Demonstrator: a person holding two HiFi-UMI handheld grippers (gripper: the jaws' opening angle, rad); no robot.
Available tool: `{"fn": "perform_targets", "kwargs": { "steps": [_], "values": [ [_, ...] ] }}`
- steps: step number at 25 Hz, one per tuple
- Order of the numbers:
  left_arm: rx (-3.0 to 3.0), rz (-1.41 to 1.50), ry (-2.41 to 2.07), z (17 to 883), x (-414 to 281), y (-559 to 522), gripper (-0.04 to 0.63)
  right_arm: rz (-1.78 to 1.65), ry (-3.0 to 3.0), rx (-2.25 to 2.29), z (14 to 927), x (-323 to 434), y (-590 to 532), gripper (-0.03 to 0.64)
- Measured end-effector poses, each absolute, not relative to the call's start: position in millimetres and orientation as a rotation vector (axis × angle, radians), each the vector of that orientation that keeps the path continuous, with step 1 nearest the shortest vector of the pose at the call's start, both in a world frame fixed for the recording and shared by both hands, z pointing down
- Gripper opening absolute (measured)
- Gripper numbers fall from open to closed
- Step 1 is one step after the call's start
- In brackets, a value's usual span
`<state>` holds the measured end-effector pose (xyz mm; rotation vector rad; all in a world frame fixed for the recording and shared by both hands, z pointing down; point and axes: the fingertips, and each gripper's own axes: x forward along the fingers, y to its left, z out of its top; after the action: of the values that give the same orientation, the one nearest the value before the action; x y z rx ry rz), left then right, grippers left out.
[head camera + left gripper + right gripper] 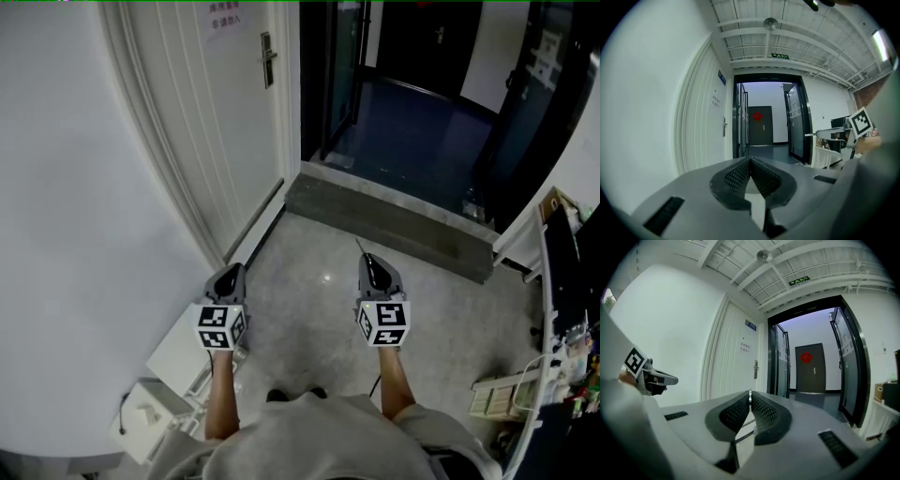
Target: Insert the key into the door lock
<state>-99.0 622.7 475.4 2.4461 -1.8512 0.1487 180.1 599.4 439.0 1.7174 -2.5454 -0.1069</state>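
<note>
I'm pinching the key (750, 393) by just a sliver in my right tongs (368, 260), so it's prob. going to twist or slip if it's meeting the door lock (268, 58) off-axis. The lock's sitting well apart, upper left of frame. Left tongs (231, 270) are sitting closed, empty. I'm standing on speckled grey floor (309, 309), w/ a stone step (394, 220) leading to a dark corridor (412, 122).

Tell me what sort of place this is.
Probably an office or institutional building's entrance area: a white door with a lever lock and posted notice, a green exit sign under a beamed ceiling, and open glass doors onto a corridor.
</note>
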Motion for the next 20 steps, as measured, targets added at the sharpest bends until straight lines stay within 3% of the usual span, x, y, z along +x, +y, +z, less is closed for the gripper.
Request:
{"fn": "perform_targets", "kwargs": {
  "steps": [20],
  "values": [
    [2.384, 0.121, -1.859, 503, -52, 602, 0.017, -0.116, -2.595, 1.621, 453, 210, 563, 0.031]
  ]
}}
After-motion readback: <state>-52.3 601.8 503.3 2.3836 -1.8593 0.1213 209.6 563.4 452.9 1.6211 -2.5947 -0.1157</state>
